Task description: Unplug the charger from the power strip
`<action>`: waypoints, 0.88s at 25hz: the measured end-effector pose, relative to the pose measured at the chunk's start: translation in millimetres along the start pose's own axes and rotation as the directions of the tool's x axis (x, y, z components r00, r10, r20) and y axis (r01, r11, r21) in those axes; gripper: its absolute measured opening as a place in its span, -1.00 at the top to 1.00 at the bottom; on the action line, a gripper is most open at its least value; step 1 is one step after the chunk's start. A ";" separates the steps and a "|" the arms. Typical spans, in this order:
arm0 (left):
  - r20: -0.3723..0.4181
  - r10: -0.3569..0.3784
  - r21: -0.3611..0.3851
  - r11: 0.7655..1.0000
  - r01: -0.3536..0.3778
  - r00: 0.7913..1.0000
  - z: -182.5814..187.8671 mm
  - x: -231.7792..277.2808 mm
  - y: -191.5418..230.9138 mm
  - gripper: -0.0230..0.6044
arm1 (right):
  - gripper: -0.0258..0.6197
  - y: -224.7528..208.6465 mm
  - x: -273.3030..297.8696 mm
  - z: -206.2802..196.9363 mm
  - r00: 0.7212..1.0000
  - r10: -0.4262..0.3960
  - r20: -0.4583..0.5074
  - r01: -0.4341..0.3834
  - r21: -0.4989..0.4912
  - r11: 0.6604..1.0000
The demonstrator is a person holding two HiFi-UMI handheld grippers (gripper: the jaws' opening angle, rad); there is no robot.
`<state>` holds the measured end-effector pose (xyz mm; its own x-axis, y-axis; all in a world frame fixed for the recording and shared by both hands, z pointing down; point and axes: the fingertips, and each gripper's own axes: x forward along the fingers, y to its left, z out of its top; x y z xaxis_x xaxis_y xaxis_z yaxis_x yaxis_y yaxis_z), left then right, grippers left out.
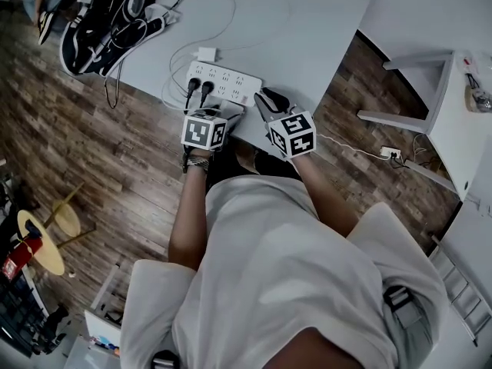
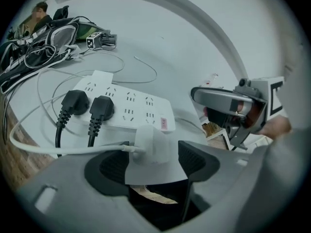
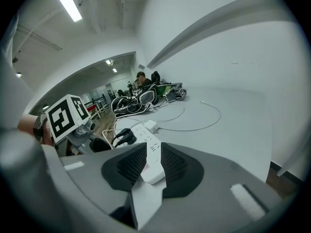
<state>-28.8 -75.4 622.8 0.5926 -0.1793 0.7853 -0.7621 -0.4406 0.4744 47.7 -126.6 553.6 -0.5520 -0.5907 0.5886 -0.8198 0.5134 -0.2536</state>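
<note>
on the white table (image 1: 307, 21), furthest left on the power strip (image 2: 129, 101), 2 black plugs (image 2: 74, 101) are pushed into their sockets. next along, at the strip's near edge, stands the white charger (image 2: 153, 142), its thin white cable (image 2: 63, 149) trailing off to the left. the left gripper (image 2: 155, 163) has its jaws spread wide on either side of the charger with a gap on each side, so nothing is pinched. to the right, the right gripper (image 3: 154, 154) has its jaws a narrow gap apart and holds nothing; the strip's end shows beyond them.

the charger looks like a small, light, rigid plastic block with smooth, rather slippery faces. i'd take it by its 2 flat sides, low and square, never by the cable, which is soft and would strain where it joins. it seems to be out of the sockets already, though i can't be sure. the strip looks light enough to lift along with a tight plug, so it would want steadying.

only the left gripper view shows the charger and the gaps beside it. in the head view the left gripper's marker cube (image 1: 204, 131) covers that spot. the right gripper view adds a second small white block (image 3: 148, 126) by the strip's far end.
</note>
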 end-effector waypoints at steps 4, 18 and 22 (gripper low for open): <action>-0.043 -0.033 0.019 0.999 0.033 0.999 -7.4 -5.6 3.9 -0.09 | 0.63 3.0 -0.4 7.5 1.000 -0.010 -0.004 0.011 0.017 1.000; -0.078 -0.177 0.039 0.983 0.181 0.981 -4.8 -50.4 -2.5 -0.09 | 0.63 10.6 -5.4 43.9 0.999 -0.044 0.030 0.043 0.026 0.999; 0.034 -0.161 0.089 0.984 0.157 0.986 21.4 -72.7 -3.9 0.05 | 0.63 10.5 -11.2 61.4 0.996 -0.055 0.073 0.053 0.025 0.998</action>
<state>-63.3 -79.5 555.4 0.7160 -0.1356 0.6848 -0.6330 -0.5397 0.5550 35.9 -152.8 497.2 -0.5160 -0.6617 0.5440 -0.8514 0.4659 -0.2408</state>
